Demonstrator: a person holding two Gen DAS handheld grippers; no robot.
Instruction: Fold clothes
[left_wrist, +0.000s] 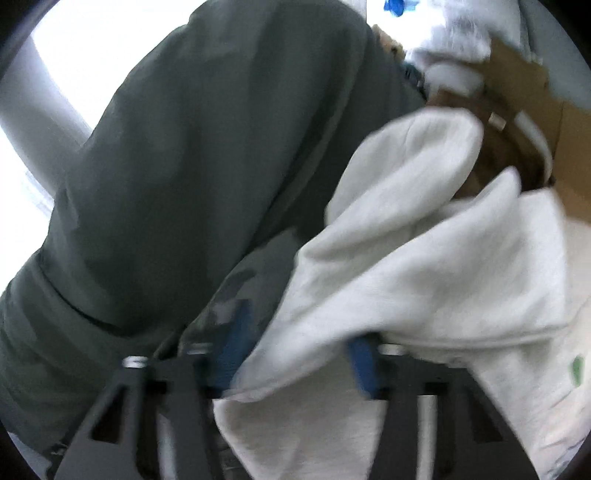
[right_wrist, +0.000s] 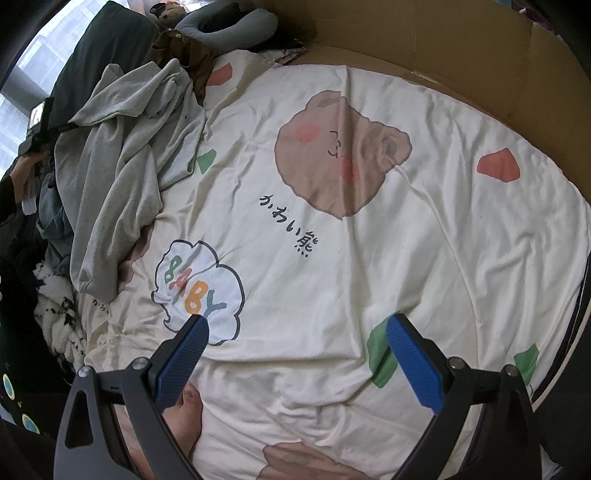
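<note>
The left wrist view is blurred. My left gripper (left_wrist: 299, 326) has its blue pads (left_wrist: 364, 369) closed on a bunched fold of a pale grey garment (left_wrist: 424, 258), which spreads up and to the right. A dark green garment (left_wrist: 203, 166) fills the left half of that view. In the right wrist view my right gripper (right_wrist: 297, 321) stands open above a cream bed sheet (right_wrist: 369, 258) printed with a bear; nothing is between its fingers. The pale grey garment (right_wrist: 129, 166) lies crumpled at the sheet's left side.
A cardboard box wall (right_wrist: 480, 62) borders the sheet at the back right and also shows as cardboard (left_wrist: 517, 92) in the left view. Dark clothes and a pillow (right_wrist: 110, 44) are piled at the far left. A person's hand (right_wrist: 188, 406) rests on the sheet under my right gripper.
</note>
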